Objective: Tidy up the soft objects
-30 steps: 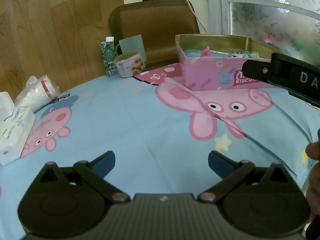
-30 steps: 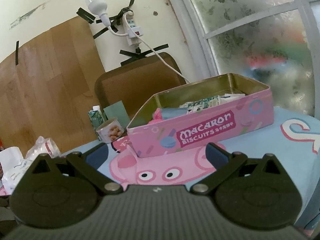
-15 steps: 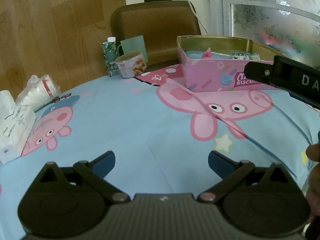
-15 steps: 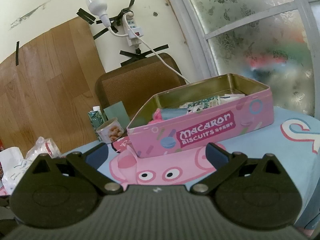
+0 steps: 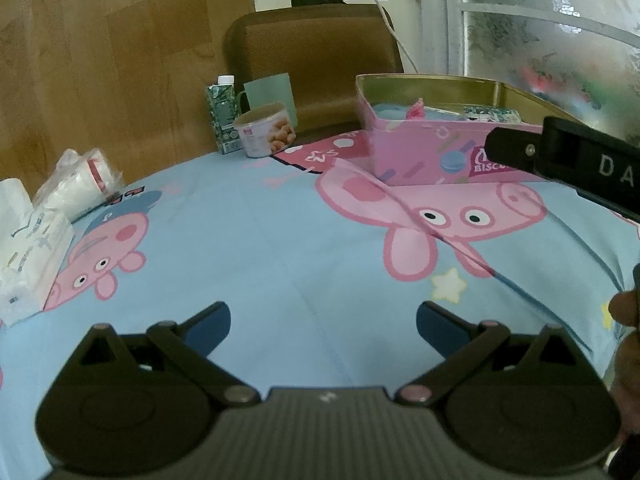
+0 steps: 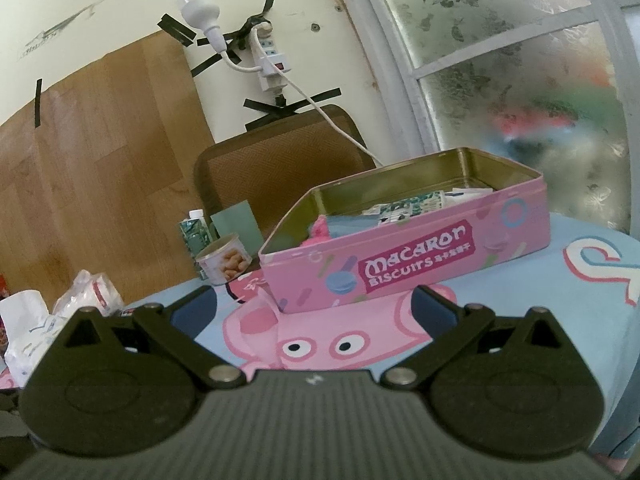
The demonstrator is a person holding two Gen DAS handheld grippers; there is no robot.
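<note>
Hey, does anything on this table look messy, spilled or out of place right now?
Nothing spilled or damaged. The tin sits open with no lid in view, packets inside. The cloth has a diagonal crease in front of it. Both tongs are open and empty.

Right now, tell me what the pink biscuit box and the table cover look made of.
Pink biscuit box: likely tin-plated metal, glossy printed outside, shiny gold inside with a rolled rim. Table cover: seemingly soft woven fabric, matte cartoon print, showing creases and a raised fold.

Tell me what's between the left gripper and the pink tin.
Only bare cartoon-pig tablecloth lies between the open left gripper and the pink tin, as the left wrist view shows.
</note>
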